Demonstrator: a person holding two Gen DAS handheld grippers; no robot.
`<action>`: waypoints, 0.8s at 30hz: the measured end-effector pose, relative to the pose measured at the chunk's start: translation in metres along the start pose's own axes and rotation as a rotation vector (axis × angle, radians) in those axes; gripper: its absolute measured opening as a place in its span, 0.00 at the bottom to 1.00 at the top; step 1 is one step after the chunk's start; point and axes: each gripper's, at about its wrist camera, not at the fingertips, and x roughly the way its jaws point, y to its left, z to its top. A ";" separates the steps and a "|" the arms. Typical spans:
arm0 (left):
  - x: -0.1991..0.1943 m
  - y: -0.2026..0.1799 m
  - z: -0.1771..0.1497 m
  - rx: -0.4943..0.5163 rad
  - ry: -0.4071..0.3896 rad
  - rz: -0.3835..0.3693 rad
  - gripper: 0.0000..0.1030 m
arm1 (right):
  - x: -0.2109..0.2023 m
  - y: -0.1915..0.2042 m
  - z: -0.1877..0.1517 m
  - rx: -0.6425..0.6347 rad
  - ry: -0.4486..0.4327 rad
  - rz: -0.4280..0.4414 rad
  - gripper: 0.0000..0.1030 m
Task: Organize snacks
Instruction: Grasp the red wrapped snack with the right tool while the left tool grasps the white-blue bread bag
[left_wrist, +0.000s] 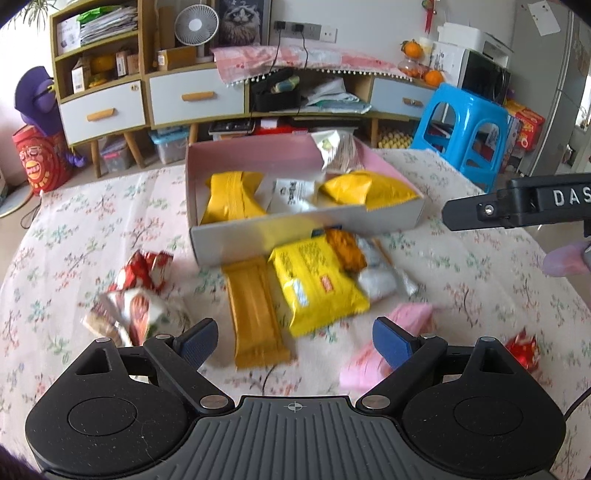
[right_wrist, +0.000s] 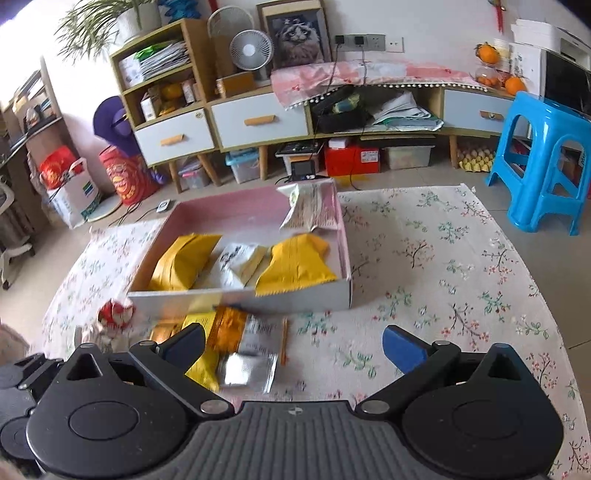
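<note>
A white box with a pink inside (left_wrist: 258, 243) (right_wrist: 295, 299) stands on the flowered cloth and holds two yellow packets (left_wrist: 232, 199) (right_wrist: 184, 264), a white packet (left_wrist: 293, 194) and a silver one (left_wrist: 334, 149). In front of it lie a mustard bar (left_wrist: 255, 314), a yellow packet (left_wrist: 317, 284), an orange-and-silver packet (right_wrist: 243, 347), red-and-white snacks (left_wrist: 136, 295) and a pink packet (left_wrist: 373, 350). My left gripper (left_wrist: 295, 343) is open and empty above the bar. My right gripper (right_wrist: 295, 349) is open and empty over the silver packet; it also shows in the left wrist view (left_wrist: 517, 205).
A small red snack (left_wrist: 524, 350) lies at the right of the cloth. A blue plastic stool (right_wrist: 546, 162) stands beyond the table's far right corner. A cabinet with drawers (right_wrist: 258, 122) lines the back wall. The table edge runs just behind the box.
</note>
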 end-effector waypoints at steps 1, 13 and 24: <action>-0.002 0.001 -0.003 -0.005 0.002 -0.003 0.90 | -0.002 0.001 -0.003 -0.012 -0.003 -0.002 0.91; -0.020 0.009 -0.025 -0.008 0.012 -0.030 0.90 | -0.021 0.008 -0.035 -0.150 -0.002 0.008 0.91; -0.015 0.001 -0.029 0.031 -0.013 -0.207 0.90 | -0.028 -0.024 -0.067 -0.200 0.035 -0.038 0.91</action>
